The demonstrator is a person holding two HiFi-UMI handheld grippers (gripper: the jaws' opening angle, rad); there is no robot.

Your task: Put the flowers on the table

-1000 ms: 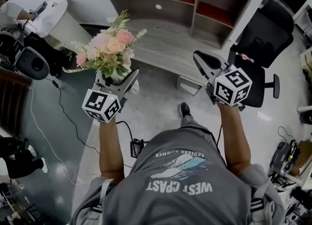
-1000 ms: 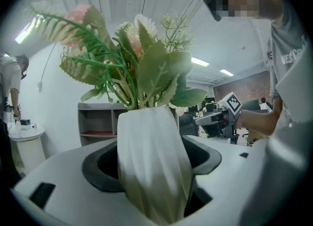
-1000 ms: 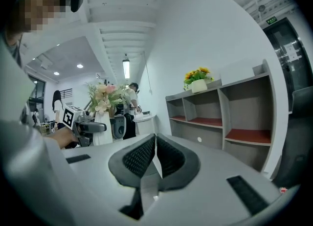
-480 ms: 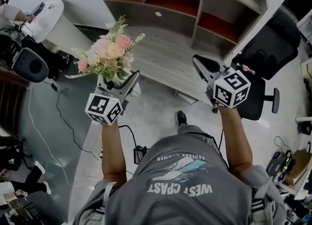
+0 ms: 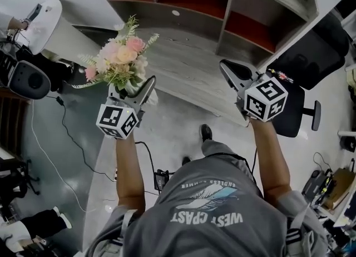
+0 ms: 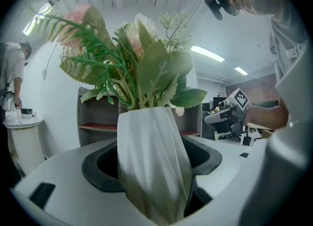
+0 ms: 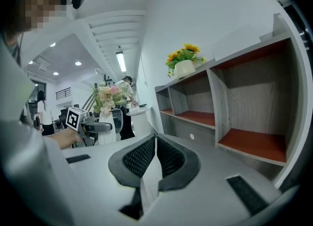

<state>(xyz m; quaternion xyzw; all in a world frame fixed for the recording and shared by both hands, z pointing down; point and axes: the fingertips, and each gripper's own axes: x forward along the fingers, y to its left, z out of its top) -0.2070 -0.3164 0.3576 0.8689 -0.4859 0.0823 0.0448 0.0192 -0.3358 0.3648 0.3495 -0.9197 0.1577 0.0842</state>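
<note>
A bouquet of pink, peach and white flowers (image 5: 119,58) with green fern leaves stands in a white twisted vase (image 6: 151,161). My left gripper (image 5: 133,86) is shut on that vase, its jaws spread wide around the body, and holds it upright in the air above the floor, near the left end of the grey wooden table (image 5: 186,55). In the right gripper view the bouquet (image 7: 108,95) shows at the left. My right gripper (image 5: 231,71) is shut with nothing in it and hovers over the table's front edge, its pads (image 7: 155,139) touching.
A grey shelf unit with red boards (image 5: 222,11) rises behind the table. On its top stands a white pot of yellow flowers (image 7: 183,56). A black office chair (image 5: 303,55) is at the right, a white round stand (image 5: 47,22) at the left, and cables lie on the floor.
The view has drifted forward, so table and shelves sit lower and closer. Both grippers keep their pose, and the vase stays in the left one.
</note>
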